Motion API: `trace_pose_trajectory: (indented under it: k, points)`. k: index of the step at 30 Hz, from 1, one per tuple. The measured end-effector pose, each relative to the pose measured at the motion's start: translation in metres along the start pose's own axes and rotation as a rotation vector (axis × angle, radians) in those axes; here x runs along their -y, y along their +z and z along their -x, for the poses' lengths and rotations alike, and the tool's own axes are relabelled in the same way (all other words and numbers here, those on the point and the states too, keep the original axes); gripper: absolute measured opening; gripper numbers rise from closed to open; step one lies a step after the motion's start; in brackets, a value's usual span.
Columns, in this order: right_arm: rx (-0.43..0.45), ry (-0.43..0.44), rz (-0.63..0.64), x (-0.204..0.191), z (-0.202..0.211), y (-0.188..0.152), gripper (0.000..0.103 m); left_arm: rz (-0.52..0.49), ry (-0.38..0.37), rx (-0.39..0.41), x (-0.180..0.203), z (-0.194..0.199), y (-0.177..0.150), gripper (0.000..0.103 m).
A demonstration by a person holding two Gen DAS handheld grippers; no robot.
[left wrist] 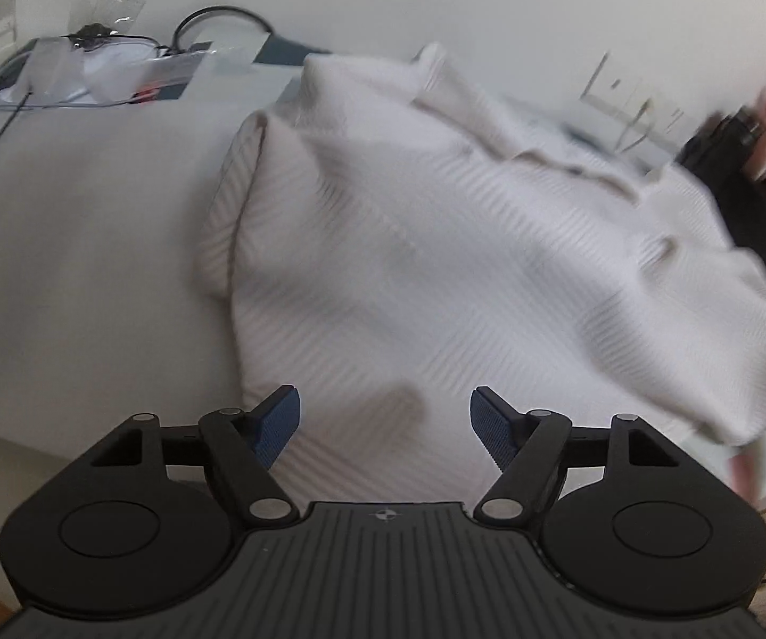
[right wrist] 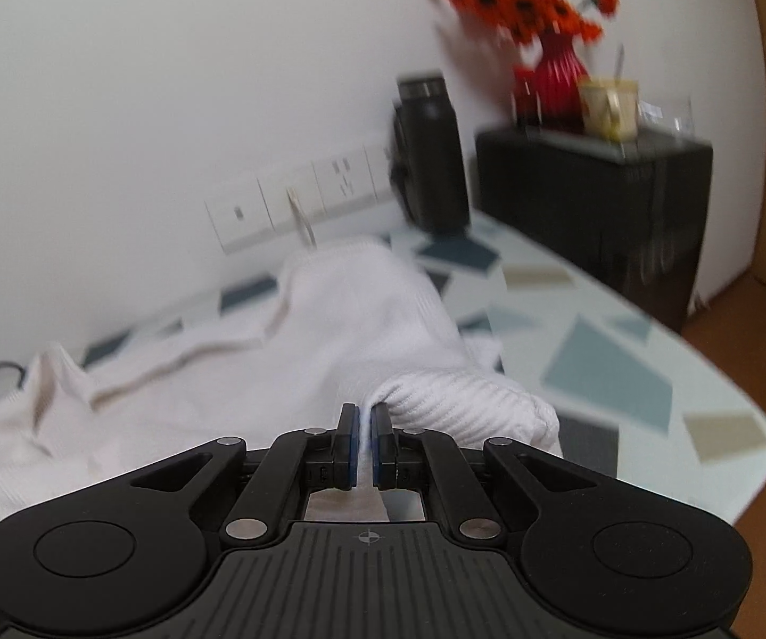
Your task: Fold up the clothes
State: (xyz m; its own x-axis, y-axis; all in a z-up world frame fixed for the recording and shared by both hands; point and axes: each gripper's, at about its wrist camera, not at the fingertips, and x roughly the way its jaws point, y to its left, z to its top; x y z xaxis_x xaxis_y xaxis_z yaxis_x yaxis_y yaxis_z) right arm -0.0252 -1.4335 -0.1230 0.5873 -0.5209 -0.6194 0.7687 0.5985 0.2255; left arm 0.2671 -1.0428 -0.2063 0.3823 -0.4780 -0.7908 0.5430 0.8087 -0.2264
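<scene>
A white ribbed knit garment point(left wrist: 436, 245) lies rumpled across the table point(right wrist: 622, 373), most of it bunched toward the wall side, one fold hanging near the table's front edge. It looks soft, limp and fairly thick: it should drape and sag wherever it is lifted, and the ribbing probably gives the pads good purchase, so a pinch at a hem, cuff or corner would control it better than a grab at the middle.

The right gripper point(right wrist: 364, 439) has its jaws nearly together, pinching a ridge of the knit just beside a rolled, cuff-like end point(right wrist: 468, 399). The left gripper point(left wrist: 385, 420) stands wide apart above the cloth, holding nothing.

The table has a glossy top patterned with blue and beige shapes. Behind the garment, against the wall, are wall sockets point(right wrist: 297, 202), a dark flask point(right wrist: 430, 154) and a black cabinet point(right wrist: 601, 202) bearing a red vase of orange flowers point(right wrist: 548, 69). To the garment's far left, cables and clear plastic bags point(left wrist: 90, 64) lie in a clutter.
</scene>
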Motion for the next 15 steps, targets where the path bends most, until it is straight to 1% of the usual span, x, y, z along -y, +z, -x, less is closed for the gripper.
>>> trace_pose_trajectory:
  k: [2, 3, 4, 5, 6, 7, 9, 11, 13, 14, 15]
  points:
    - [-0.061, -0.034, 0.008, 0.004, -0.011, -0.01, 0.011, -0.026, 0.032, 0.02, 0.002, 0.005, -0.002, 0.072]
    - [-0.079, -0.058, 0.01, 0.007, -0.014, -0.014, 0.022, -0.031, 0.043, 0.026, 0.001, 0.008, -0.004, 0.073]
    - [-0.091, -0.085, 0.01, 0.01, -0.017, -0.017, 0.035, -0.034, 0.054, 0.03, 0.0, 0.01, -0.005, 0.075]
    - [-0.083, -0.111, 0.009, 0.013, -0.018, -0.019, 0.041, -0.036, 0.069, 0.031, -0.002, 0.011, -0.006, 0.076]
    - [-0.067, -0.138, 0.006, 0.017, -0.018, -0.02, 0.052, -0.035, 0.084, 0.027, -0.004, 0.01, -0.008, 0.079]
    - [-0.058, -0.151, 0.003, 0.021, -0.02, -0.019, 0.058, -0.029, 0.093, 0.014, -0.007, 0.008, -0.01, 0.079]
    - [-0.047, -0.167, -0.007, 0.028, -0.027, -0.016, 0.064, -0.009, 0.091, -0.017, -0.01, 0.004, -0.012, 0.078]
    - [-0.036, -0.182, -0.016, 0.036, -0.034, -0.013, 0.074, 0.009, 0.082, -0.027, -0.01, -0.001, -0.015, 0.078]
    - [-0.047, -0.183, -0.027, 0.042, -0.047, -0.011, 0.09, 0.025, 0.077, -0.033, -0.008, -0.006, -0.017, 0.079]
    - [-0.052, -0.187, -0.029, 0.043, -0.055, -0.011, 0.094, 0.02, 0.085, -0.034, -0.005, -0.008, -0.017, 0.079]
    - [-0.057, -0.194, -0.027, 0.044, -0.062, -0.011, 0.102, 0.01, 0.096, -0.034, -0.002, -0.011, -0.018, 0.082]
